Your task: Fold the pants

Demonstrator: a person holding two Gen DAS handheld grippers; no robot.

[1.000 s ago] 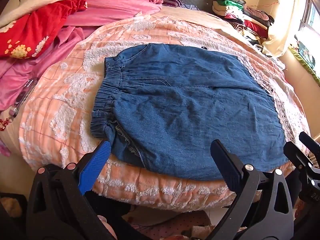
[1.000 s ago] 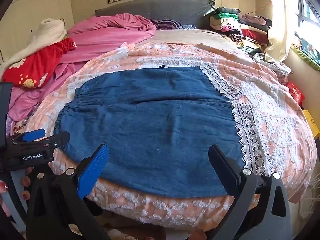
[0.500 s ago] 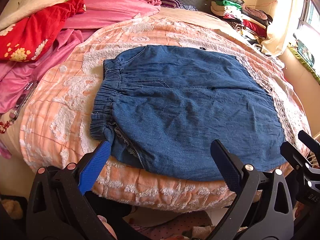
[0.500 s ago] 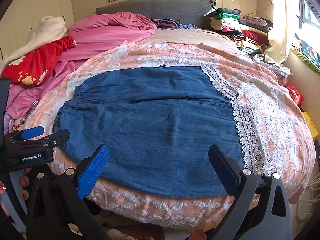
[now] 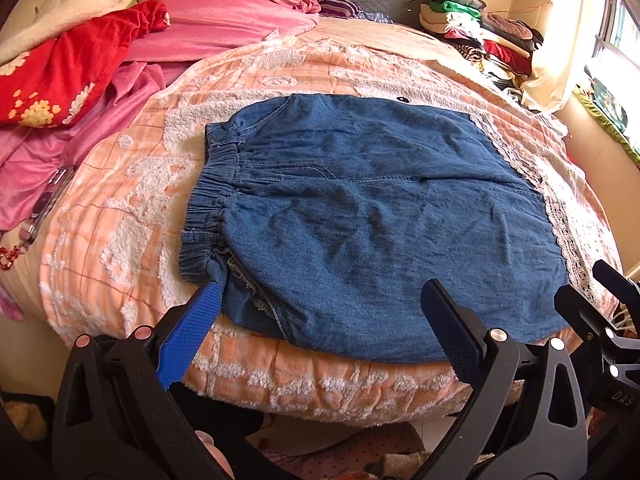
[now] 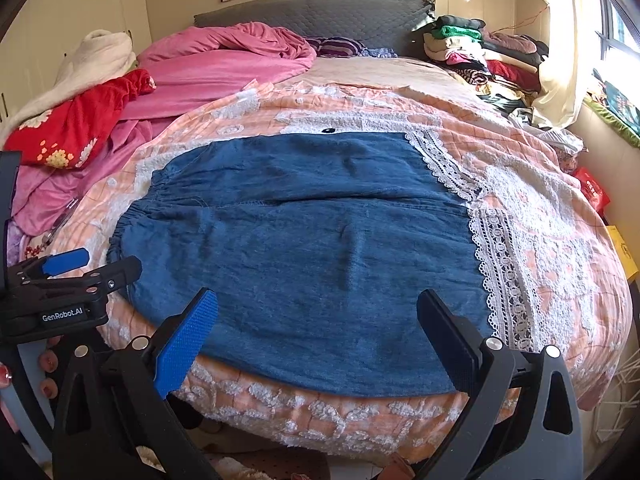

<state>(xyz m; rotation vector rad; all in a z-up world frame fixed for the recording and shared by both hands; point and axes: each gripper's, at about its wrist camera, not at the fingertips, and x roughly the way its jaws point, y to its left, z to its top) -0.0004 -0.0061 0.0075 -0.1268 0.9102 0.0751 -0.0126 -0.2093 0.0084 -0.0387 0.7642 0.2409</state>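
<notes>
On the bedspread [image 5: 120, 208], near the bed's foot edge: pants [image 5: 360, 216], blue denim, lying flat, folded, elastic waistband toward the pink blanket [image 5: 208, 36], lace-trimmed hems at the opposite end. Near edge of pants lies just inside the bedspread's drop.

Left gripper [image 5: 320, 308] hovers at the pants' near edge, waistband end; jaws spread wide, nothing between them. Blue pad close to the waistband corner; touching or not, cannot tell.

Right gripper [image 6: 316, 316] hovers at the same near edge, toward the lace end; jaws wide, empty.

Beyond the pants: clothes pile [image 6: 480, 52] by the headboard [image 6: 320, 12]. A phone [image 5: 48, 200] lies left of the pants.
</notes>
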